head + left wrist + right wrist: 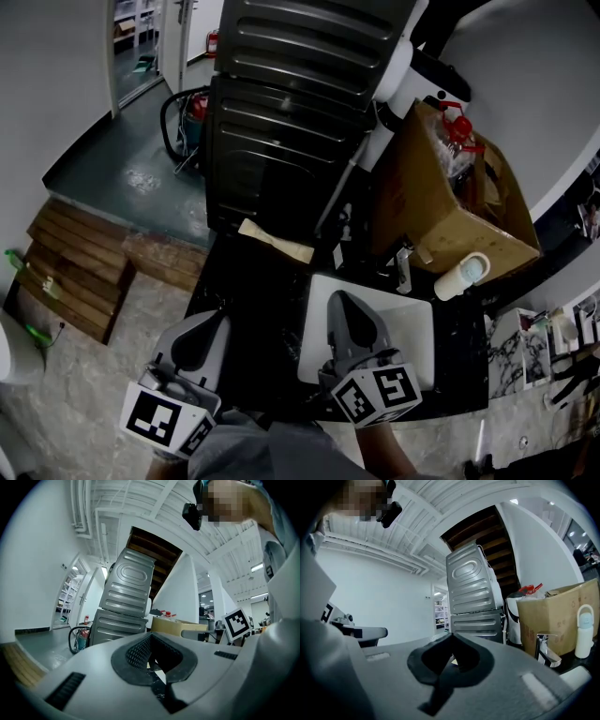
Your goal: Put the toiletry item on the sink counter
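The toiletry item, a white bottle (464,275) with a pale cap, stands on the black counter (239,291) to the right of the faucet, against a cardboard box. The right gripper view shows the same bottle (584,630) upright at the far right. My right gripper (337,298) hovers over the white sink basin (412,314), left of the bottle and well short of it, shut with nothing in it. My left gripper (217,317) is over the counter's left part, also shut and empty. In each gripper view the jaw tips meet: left (149,634), right (452,634).
A chrome faucet (403,267) stands behind the basin. The big cardboard box (441,197) holds spray bottles. A dark ribbed metal appliance (281,122) rises behind the counter, with a beige paper scrap (275,241) at its foot. Wooden pallets (84,262) lie on the floor at left.
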